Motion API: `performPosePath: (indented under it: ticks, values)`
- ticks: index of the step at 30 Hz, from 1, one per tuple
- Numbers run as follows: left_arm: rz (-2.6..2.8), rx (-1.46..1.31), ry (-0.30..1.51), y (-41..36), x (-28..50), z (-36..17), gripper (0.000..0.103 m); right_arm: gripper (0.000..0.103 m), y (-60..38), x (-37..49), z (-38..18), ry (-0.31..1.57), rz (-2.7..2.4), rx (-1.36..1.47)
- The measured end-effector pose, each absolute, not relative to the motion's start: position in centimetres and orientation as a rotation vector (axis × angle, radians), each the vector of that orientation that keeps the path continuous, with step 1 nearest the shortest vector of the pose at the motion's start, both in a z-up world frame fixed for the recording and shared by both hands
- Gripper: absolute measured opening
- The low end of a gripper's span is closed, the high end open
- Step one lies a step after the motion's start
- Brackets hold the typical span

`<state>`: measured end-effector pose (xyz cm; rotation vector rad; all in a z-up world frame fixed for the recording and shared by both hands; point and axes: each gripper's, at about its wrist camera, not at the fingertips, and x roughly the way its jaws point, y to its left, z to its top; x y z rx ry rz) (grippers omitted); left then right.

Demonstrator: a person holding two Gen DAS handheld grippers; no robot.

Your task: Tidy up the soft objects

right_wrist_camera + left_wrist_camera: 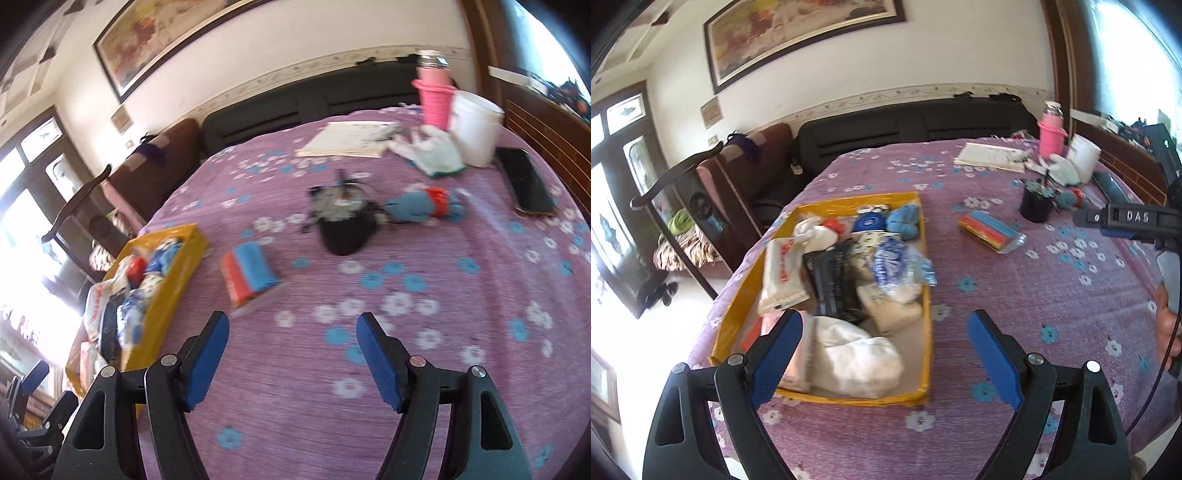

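While my left gripper (884, 354) hung wide over the yellow cardboard box (925, 295), my right gripper (291, 356) stood open, both empty.

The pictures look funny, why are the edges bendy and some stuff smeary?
Both wrist views use a fisheye lens, so the purple bedspread bulges and walls curve. In the right wrist view the striped packet is motion-blurred, and window glare whitens the left edge. The left wrist view is sharper, with glare there too.
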<state>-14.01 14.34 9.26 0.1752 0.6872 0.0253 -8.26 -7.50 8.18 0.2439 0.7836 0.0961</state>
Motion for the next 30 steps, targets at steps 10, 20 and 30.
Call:
performPosePath:
  ticks: [10,20,30]
  values:
    - [-0.065,0.229,0.731,10.0,-13.0,8.4,0.091,0.076,-14.9,-8.7,7.7,0.77,-0.023,0.315]
    - [-0.313,0.095,0.841,6.0,-9.6,7.1,0.091,0.077,-20.2,-5.9,7.7,0.784,-0.138,0.323]
    - [-0.318,-0.148,0.98,5.1,1.2,4.8,0.091,0.077,-20.7,2.1,5.7,0.868,-0.034,0.494]
